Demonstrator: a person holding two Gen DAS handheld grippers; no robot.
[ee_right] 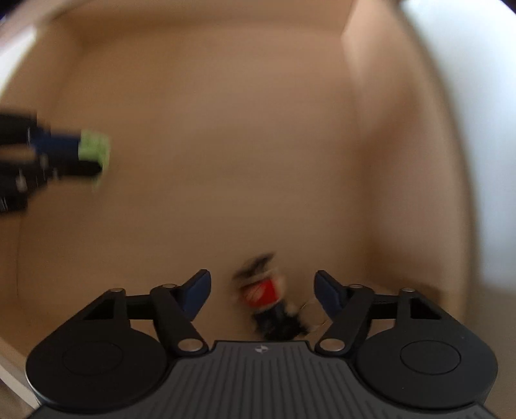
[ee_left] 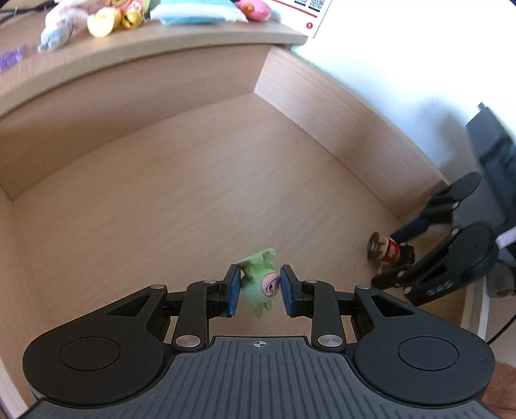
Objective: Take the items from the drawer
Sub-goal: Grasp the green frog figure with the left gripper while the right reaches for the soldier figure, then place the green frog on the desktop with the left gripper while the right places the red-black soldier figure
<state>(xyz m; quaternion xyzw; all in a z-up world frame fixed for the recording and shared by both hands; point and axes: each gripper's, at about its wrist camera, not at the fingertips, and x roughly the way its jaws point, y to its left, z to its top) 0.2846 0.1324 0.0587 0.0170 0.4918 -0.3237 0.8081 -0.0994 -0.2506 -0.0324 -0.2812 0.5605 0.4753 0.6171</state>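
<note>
A small green plush toy (ee_left: 258,283) with a pink snout sits between the blue pads of my left gripper (ee_left: 260,290), which is shut on it low over the floor of the wooden drawer (ee_left: 193,180). The blurred right wrist view shows the same green toy (ee_right: 95,150) at the tip of the left gripper (ee_right: 71,154). A small figure (ee_left: 388,251) with a red body and dark ends lies by the drawer's right wall. My right gripper (ee_right: 262,290) is open, its fingers either side of the figure (ee_right: 262,293), apart from it.
The drawer's walls (ee_left: 322,106) rise at the back and right. Above the back wall a wooden top (ee_left: 154,42) holds several plush toys (ee_left: 100,19) and a blue-white packet (ee_left: 196,13). A white surface (ee_left: 403,64) lies beyond the right wall.
</note>
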